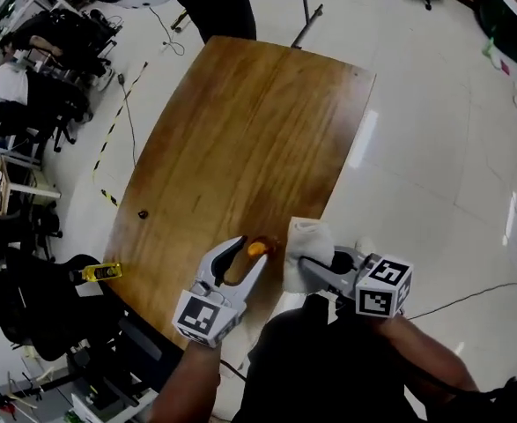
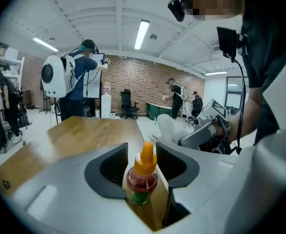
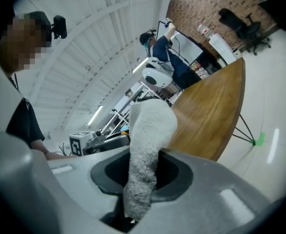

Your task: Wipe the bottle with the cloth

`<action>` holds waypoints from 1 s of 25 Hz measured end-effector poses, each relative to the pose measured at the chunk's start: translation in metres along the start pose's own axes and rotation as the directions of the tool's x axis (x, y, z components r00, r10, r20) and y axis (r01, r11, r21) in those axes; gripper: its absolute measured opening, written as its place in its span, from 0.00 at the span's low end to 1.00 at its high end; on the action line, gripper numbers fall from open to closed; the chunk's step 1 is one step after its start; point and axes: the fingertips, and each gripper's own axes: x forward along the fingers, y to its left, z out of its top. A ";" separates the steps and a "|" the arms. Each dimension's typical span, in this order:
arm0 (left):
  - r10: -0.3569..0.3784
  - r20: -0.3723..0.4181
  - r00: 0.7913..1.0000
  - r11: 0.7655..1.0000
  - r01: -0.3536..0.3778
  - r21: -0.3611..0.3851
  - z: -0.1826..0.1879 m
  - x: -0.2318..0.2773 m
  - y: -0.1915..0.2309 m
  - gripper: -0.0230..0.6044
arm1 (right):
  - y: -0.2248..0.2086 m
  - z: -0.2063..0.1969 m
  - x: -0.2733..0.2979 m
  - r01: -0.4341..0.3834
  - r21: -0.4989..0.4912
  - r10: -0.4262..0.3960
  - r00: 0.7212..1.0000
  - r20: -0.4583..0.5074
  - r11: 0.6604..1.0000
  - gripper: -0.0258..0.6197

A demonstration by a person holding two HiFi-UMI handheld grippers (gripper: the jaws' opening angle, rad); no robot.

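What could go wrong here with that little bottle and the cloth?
The bottle stands loose between the open jaws of the left gripper, close to the edge of the table, so a bump could tip it or knock it off. The right gripper pinches the cloth by one part only, so hard rubbing might pull it free.

A lab-like workroom: office chair point(image 2: 128, 104), strip light point(image 2: 142, 33) (brick wall point(image 2: 147, 82)).

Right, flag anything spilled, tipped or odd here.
Nothing stands out: the small orange-capped bottle stands upright between the open jaws of the left gripper, the right gripper clamps the white fluffy cloth, no spill on the wooden table.
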 end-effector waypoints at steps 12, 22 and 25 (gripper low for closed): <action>-0.080 0.099 0.992 0.997 0.081 -0.007 0.007 0.006 -0.014 0.28 | 0.007 -0.002 0.035 -0.014 -0.032 0.019 0.987 0.157 0.999 0.16; -0.063 0.102 0.993 0.997 0.067 -0.034 0.002 0.004 -0.012 0.28 | -0.010 -0.024 0.038 0.017 -0.054 -0.010 0.989 0.145 0.998 0.16; -0.062 0.083 0.995 0.997 0.065 -0.030 -0.002 0.002 -0.010 0.28 | -0.020 -0.035 0.041 0.030 -0.027 -0.026 0.993 0.117 0.999 0.16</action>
